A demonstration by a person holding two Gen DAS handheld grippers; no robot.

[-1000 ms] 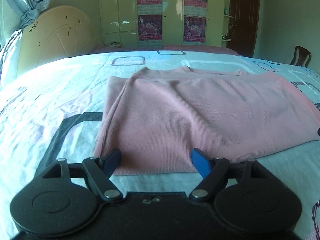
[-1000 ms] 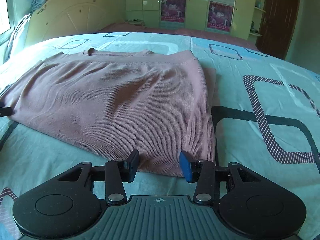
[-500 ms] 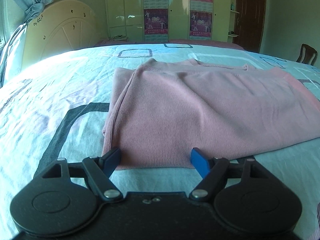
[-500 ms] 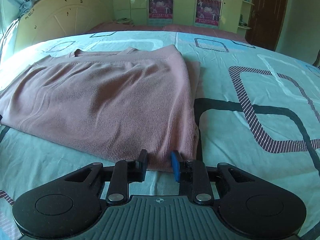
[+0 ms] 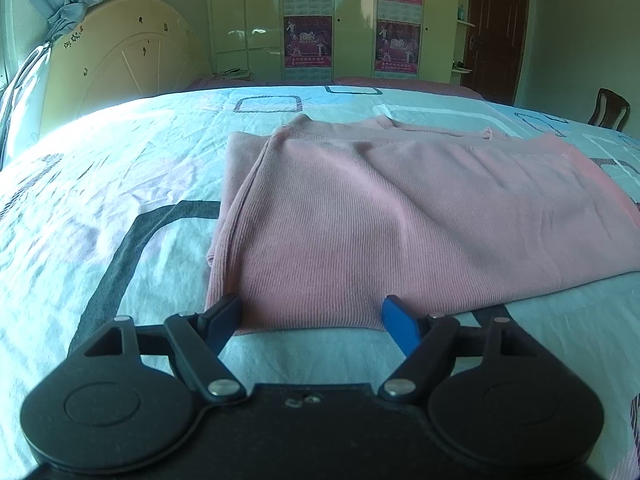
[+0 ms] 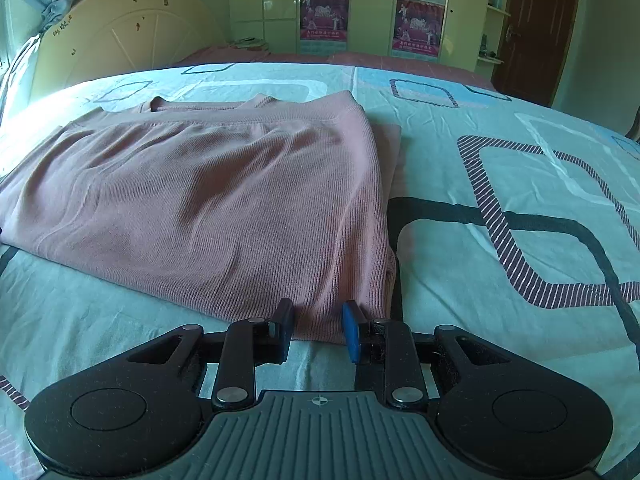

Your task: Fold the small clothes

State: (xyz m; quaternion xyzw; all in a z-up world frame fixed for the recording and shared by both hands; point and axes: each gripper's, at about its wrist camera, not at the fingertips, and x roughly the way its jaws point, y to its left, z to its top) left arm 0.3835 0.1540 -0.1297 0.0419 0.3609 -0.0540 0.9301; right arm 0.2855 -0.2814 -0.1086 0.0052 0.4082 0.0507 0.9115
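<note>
Lying flat on the bed, the pink sweater looks partly folded already: its sides appear turned in, so that a narrower layer sits on a wider one whose edge peeps out along the left in the left wrist view and along the right in the right wrist view, and the neckline shows at the far end. What seems left is at least one more fold, bringing the near hem up toward the collar, and then perhaps a last tidy. The sweater stretches across the patterned sheet, with its near hem running just in front of both tools. The left gripper stands wide apart, its two fingers straddling the near left corner of the hem; the cloth lies between them but nothing presses on it, so it is released. The right gripper is much narrower, its fingers set close on either side of the near right corner of the sweater. A strip of hem sits between its pads, yet a gap shows there, and I cannot tell for sure whether the cloth is pinched or only framed. Both tools point down at the near edge, well apart from each other, one at each corner. The headboard and wardrobe stand beyond the bed, away from the work.
</note>
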